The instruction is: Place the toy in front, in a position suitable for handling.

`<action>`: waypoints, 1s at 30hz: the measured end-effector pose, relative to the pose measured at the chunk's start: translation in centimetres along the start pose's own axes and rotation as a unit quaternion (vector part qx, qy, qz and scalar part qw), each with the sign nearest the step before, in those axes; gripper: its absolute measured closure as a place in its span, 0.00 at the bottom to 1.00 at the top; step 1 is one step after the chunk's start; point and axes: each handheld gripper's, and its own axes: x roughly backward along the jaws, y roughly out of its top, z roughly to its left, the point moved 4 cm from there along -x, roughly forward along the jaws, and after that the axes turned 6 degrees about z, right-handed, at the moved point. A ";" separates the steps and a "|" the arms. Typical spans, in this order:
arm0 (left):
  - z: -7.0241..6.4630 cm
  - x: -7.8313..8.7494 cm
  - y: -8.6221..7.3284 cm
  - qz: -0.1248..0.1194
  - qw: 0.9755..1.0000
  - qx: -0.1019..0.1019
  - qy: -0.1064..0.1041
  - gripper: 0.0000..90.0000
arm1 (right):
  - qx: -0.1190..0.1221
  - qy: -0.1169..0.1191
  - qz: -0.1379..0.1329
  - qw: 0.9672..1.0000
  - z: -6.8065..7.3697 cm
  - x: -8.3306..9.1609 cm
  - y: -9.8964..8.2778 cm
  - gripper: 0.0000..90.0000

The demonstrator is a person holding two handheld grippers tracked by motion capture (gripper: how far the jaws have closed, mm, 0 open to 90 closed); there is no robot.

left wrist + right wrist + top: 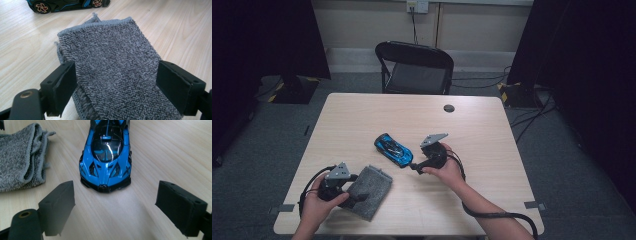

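A blue and black toy car [393, 149] sits near the middle of the wooden table [482, 125]. A folded grey towel [370, 189] lies at the front left. My left gripper [361, 198] stands open, its jaws either side of the towel [112, 75] near its front end. The car's side [67, 3] shows at the top of the left gripper view. My right gripper [410, 167] is open just short of the car's nose [106, 165], with nothing between its jaws. The towel's edge [21, 165] lies to the left in the right gripper view.
A black folding chair [414, 67] stands behind the table's far edge. A round cable hole [449, 108] is at the far side of the table. Dark stands and cables lie on the floor on both sides.
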 end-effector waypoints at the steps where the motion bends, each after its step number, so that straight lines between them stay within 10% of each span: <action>1: 0.0 0.0 0.0 0.001 1.000 0.000 0.000 0.18 | -0.001 0.002 0.000 1.000 0.0 -0.1 0.1 0.16; 30: 0.0 -0.1 0.4 0.001 1.000 -0.010 -0.004 0.19 | -0.006 0.010 0.008 1.000 0.8 -4.4 3.9 0.17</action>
